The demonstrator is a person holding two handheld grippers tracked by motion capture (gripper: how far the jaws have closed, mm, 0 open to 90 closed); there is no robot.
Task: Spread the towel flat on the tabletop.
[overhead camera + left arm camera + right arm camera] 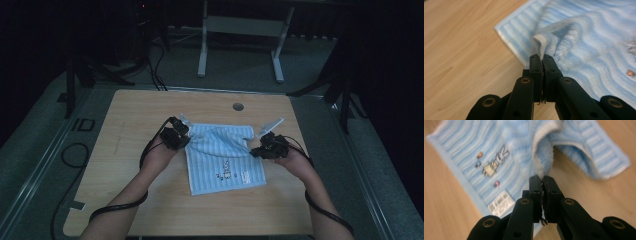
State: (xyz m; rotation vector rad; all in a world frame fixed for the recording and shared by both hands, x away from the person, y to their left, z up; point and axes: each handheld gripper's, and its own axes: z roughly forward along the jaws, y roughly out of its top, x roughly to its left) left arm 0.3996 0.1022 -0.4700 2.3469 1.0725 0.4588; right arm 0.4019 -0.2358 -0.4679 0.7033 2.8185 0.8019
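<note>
Your left gripper (pixel 541 58) is clamped on a bunched fold of the blue striped towel (pixel 225 160) near its far-left edge; your right gripper (pixel 542 180) pinches the opposite far edge the same way. The towel lies mid-table (pixel 125 200), its far half lifted and sagging between the jaws. The right gripper view shows a small embroidered motif (pixel 490 168) and label (pixel 500 202), probably a cartoon figure; it is blurred.

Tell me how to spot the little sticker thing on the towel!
Start at the wooden table, then find the light blue striped towel lying in its middle. Go to the towel's near right corner: the white label sits there, just right of the small embroidered picture. It is the one plain white rectangle with dark print on the blue stripes.
</note>
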